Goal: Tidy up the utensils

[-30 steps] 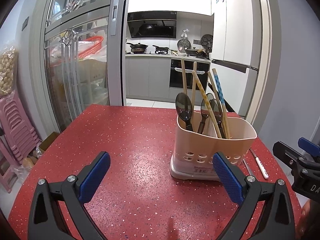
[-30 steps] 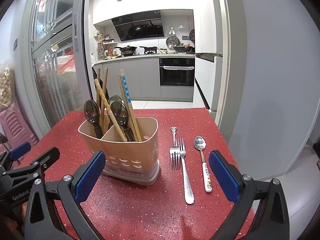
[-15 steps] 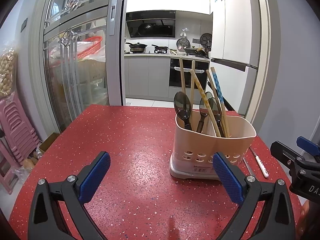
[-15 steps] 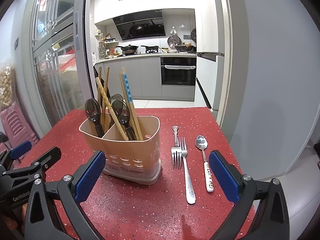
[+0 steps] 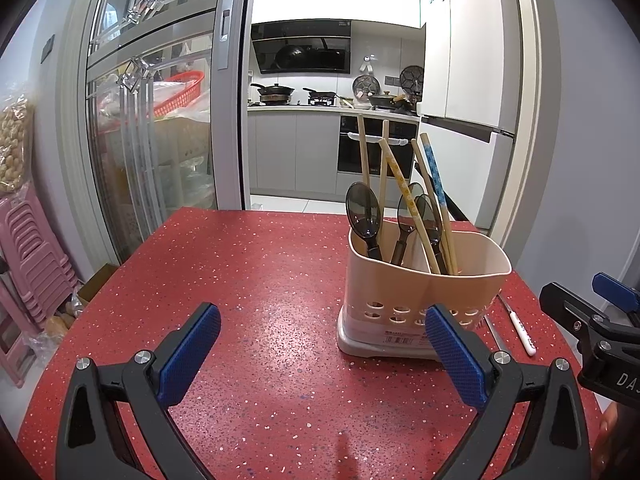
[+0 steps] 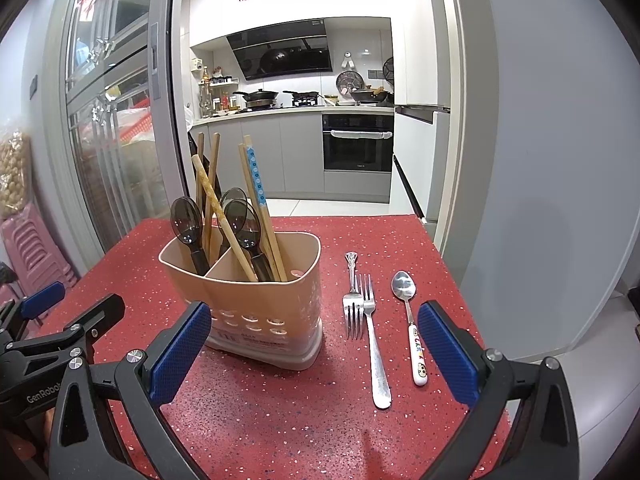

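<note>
A beige utensil holder (image 6: 256,304) stands on the red table (image 6: 280,420), with dark spoons (image 6: 187,224) and several chopsticks (image 6: 256,184) upright in it; it also shows in the left wrist view (image 5: 416,304). To its right lie two metal forks, one (image 6: 374,344) longer than the other (image 6: 352,300), and a spoon with a white printed handle (image 6: 410,320). My right gripper (image 6: 316,356) is open and empty, above the table in front of the holder and forks. My left gripper (image 5: 320,352) is open and empty, left of the holder.
The table's right edge (image 6: 460,300) drops off beside the spoon. A glass sliding door (image 5: 152,120) stands to the left, with pink stools (image 5: 28,248) beside it. The kitchen with an oven (image 6: 358,144) lies beyond the table's far edge.
Both grippers have drifted slightly toward the holder and utensils. Both stay open and empty.
</note>
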